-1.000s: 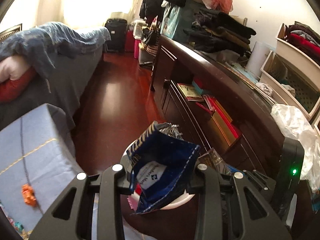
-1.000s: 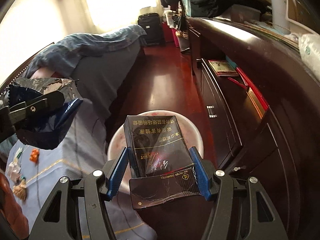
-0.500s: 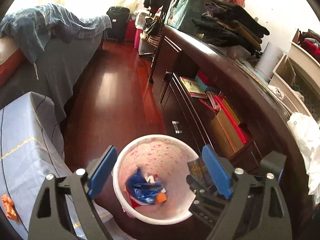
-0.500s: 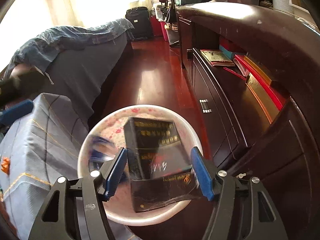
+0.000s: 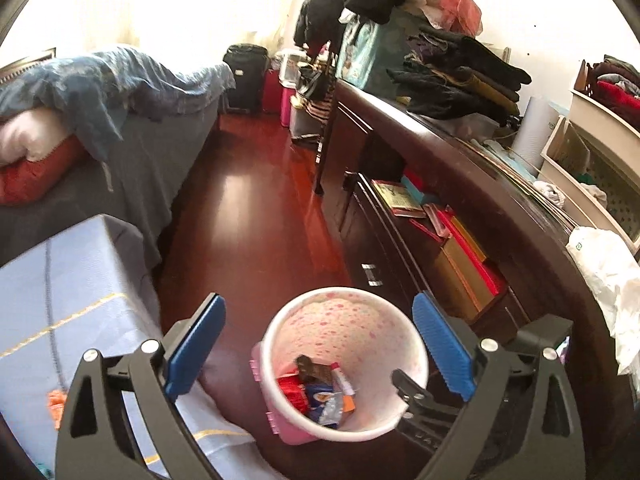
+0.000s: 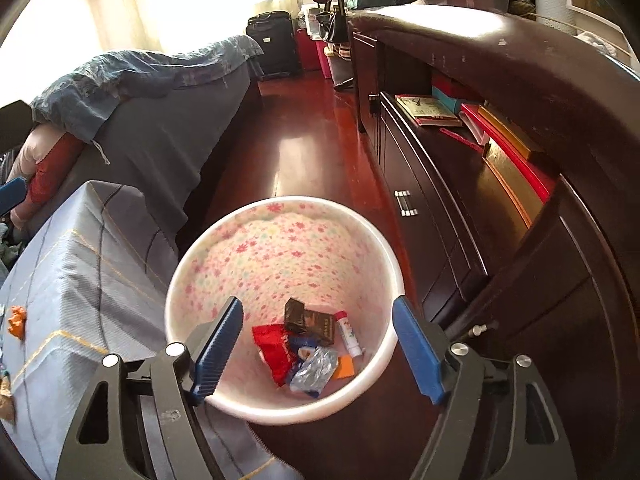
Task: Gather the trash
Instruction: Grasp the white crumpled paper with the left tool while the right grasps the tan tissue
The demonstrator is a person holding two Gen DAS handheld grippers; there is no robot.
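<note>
Both grippers, left (image 5: 318, 344) and right (image 6: 318, 344), hang over the flowered bin (image 6: 280, 208), jaws opening with nothing between them. Trash (image 6: 308, 344) lies at its bottom: a dark carton (image 6: 316, 322), wrappers partly overlapped; the bin's base is hidden.

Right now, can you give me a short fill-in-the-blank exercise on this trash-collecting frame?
1. The dark cigarette box lies inside the flower-patterned white ____.
2. Nothing sits between the pads of the opening right gripper or the opening ____ gripper.
3. The crumpled wrapper beside the box is ____.

Missing: bin; left; red
</note>
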